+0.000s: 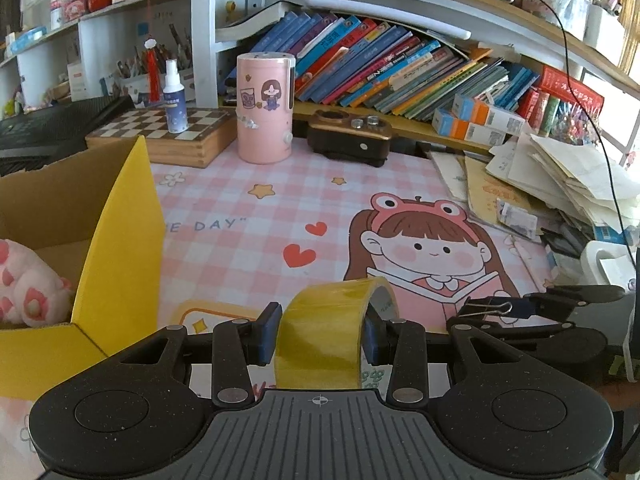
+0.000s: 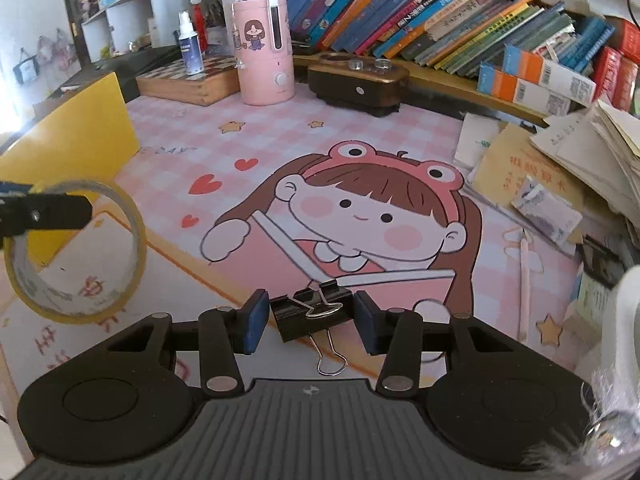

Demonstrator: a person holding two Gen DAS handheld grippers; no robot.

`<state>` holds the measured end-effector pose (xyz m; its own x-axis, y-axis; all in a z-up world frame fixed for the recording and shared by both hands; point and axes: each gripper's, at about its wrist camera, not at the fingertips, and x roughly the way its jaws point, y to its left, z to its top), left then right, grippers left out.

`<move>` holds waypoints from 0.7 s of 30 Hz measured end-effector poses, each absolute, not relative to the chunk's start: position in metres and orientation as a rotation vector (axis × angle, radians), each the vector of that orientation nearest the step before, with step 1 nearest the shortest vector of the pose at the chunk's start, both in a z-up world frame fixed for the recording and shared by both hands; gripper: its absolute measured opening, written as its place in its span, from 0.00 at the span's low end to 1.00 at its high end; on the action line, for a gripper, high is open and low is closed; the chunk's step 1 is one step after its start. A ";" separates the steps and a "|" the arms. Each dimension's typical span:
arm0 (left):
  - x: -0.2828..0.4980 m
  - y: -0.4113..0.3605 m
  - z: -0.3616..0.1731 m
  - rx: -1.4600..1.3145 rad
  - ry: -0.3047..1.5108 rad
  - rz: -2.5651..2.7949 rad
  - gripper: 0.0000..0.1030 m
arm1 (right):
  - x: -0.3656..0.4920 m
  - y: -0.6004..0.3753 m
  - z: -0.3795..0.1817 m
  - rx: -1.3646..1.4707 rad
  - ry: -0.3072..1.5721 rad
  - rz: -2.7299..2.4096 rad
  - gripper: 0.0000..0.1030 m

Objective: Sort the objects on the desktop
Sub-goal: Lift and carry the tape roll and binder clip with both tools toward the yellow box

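Observation:
My left gripper [image 1: 318, 334] is shut on a roll of yellow tape [image 1: 320, 332], held upright above the pink desk mat [image 1: 248, 236]. The tape roll also shows in the right wrist view [image 2: 76, 252] at the left, with the left gripper's finger across it. My right gripper [image 2: 308, 318] is shut on a black binder clip [image 2: 310, 312] with silver wire handles, held over the mat. The clip and the right gripper's fingers show in the left wrist view [image 1: 486, 310] at the right. A cardboard box with yellow flaps [image 1: 120, 240] stands at the left, with a pink plush toy [image 1: 24, 284] inside.
A pink humidifier [image 1: 264, 108], a brown device [image 1: 348, 136], a chessboard box [image 1: 168, 132] with a spray bottle [image 1: 175, 98] stand at the back. A shelf of books [image 1: 384, 68] runs behind. A heap of papers [image 1: 560, 184] and a white roll [image 1: 600, 264] lie at the right.

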<state>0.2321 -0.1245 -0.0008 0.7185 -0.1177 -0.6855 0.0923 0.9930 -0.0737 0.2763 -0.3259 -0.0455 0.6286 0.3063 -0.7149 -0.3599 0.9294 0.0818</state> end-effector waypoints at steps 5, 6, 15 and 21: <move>0.220 -0.120 0.003 -0.055 0.751 -0.131 0.38 | 0.259 -0.317 -0.028 -0.049 0.802 0.375 0.42; 0.217 -0.119 0.003 -0.060 0.748 -0.136 0.38 | 0.254 -0.315 -0.024 -0.044 0.797 0.373 0.42; 0.184 -0.096 0.010 -0.083 0.730 -0.158 0.38 | 0.216 -0.293 0.004 0.019 0.783 0.376 0.42; 0.154 -0.074 0.012 -0.091 0.716 -0.153 0.38 | 0.186 -0.266 0.009 0.009 0.786 0.391 0.42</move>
<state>0.1543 -0.0736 0.0118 0.7440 -0.1706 -0.6461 0.1086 0.9849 -0.1351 0.1864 -0.2658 0.0092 0.6387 0.3457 -0.6875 -0.3392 0.9284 0.1517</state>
